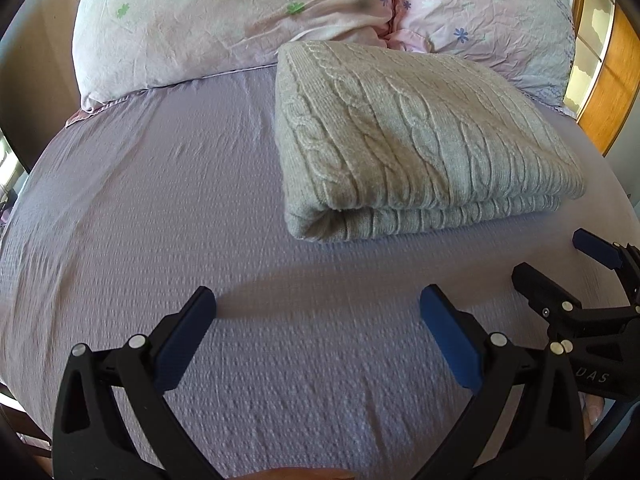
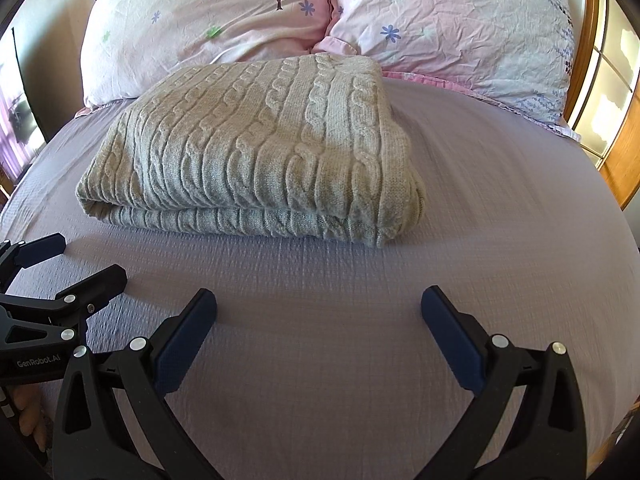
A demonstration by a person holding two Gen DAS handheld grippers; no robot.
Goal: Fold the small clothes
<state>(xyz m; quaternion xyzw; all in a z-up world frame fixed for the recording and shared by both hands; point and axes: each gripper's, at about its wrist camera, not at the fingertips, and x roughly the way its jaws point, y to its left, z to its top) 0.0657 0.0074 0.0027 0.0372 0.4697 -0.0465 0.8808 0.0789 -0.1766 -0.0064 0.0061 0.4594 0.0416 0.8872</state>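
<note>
Sweater (image 1: 404, 140) lying folded on the sheet (image 1: 160, 208) below the pillows (image 1: 224, 20) | we are holding left gripper (image 1: 318, 312) and right gripper (image 2: 319, 312) with jaws apart, empty, near its front edge | we are judging: leave the stack square, avoid snagging the knit.

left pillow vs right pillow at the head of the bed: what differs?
Left pillow is paler, cream-pink, and carries a dark tree print; right pillow is a stronger pink with no tree showing. The folded knit sweater sits mostly in front of the left pillow, and only its far corner reaches the right pillow. Shared: both are creased, dotted with small flowers, and lean side by side, meeting at the middle.
</note>
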